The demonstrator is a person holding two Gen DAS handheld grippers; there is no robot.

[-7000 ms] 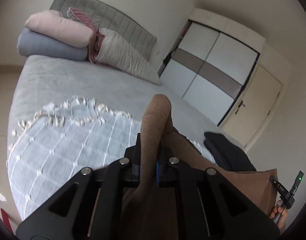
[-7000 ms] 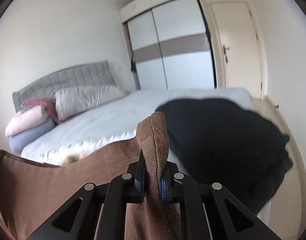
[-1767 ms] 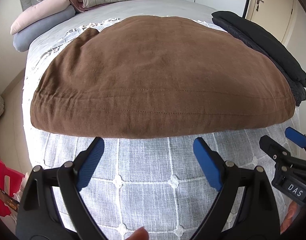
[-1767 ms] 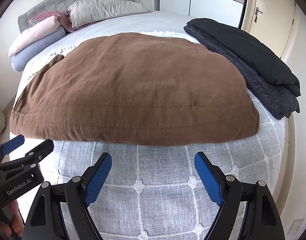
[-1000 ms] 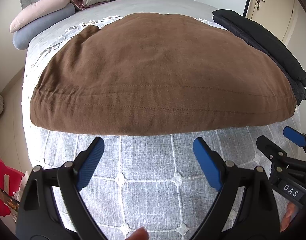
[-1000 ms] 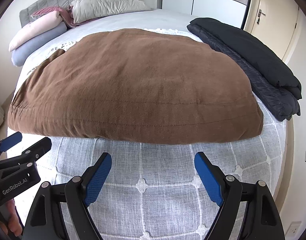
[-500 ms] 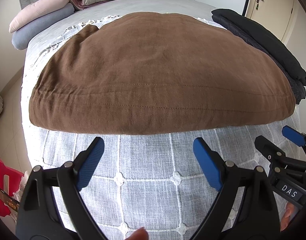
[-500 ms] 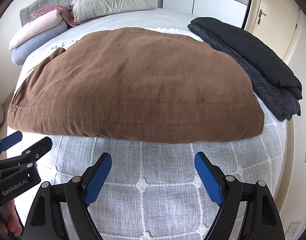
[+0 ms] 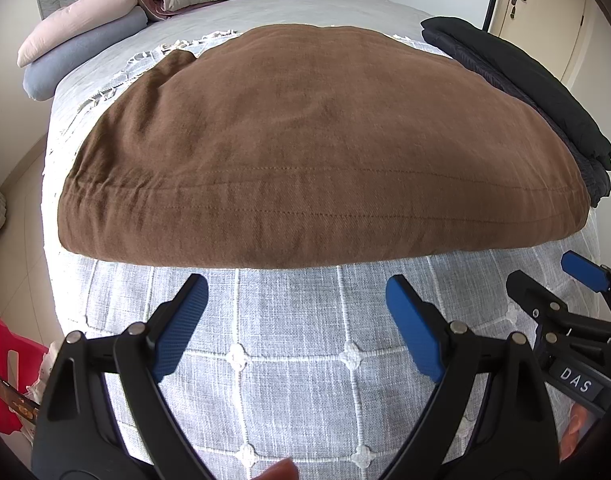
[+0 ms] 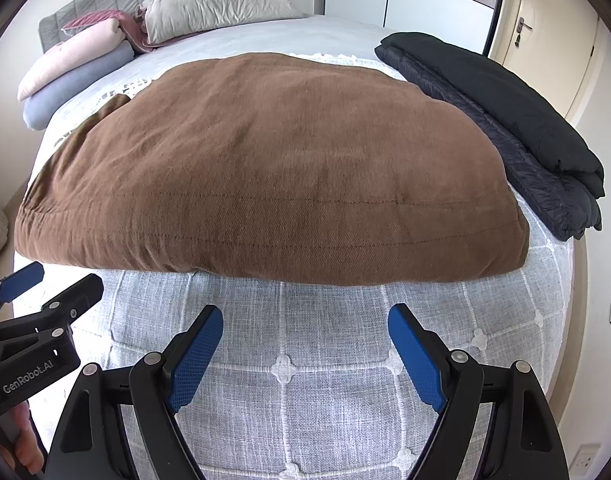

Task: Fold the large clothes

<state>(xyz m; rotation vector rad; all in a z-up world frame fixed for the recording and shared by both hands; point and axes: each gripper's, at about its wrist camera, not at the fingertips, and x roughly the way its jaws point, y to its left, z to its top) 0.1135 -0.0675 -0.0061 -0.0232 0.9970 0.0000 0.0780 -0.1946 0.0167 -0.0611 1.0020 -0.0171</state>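
A large brown garment (image 9: 321, 144) lies spread flat on the bed, its stitched hem facing me; it also shows in the right wrist view (image 10: 273, 176). My left gripper (image 9: 297, 292) is open and empty, just short of the hem, above the checked bedspread (image 9: 289, 356). My right gripper (image 10: 305, 320) is open and empty, also just short of the hem. Each gripper shows at the edge of the other's view: the right gripper's fingers (image 9: 581, 272) and the left gripper's fingers (image 10: 21, 280).
A folded black jacket (image 10: 505, 120) lies on the bed right of the brown garment. Pillows and rolled bedding (image 10: 89, 56) sit by the grey headboard. A wardrobe and a door (image 10: 545, 16) stand beyond. A red object (image 9: 5, 364) is on the floor at left.
Seven seconds ago both grippers were shut on the raised brown garment; now it lies flat and both are open. In the last second both grippers moved slightly closer to the hem.
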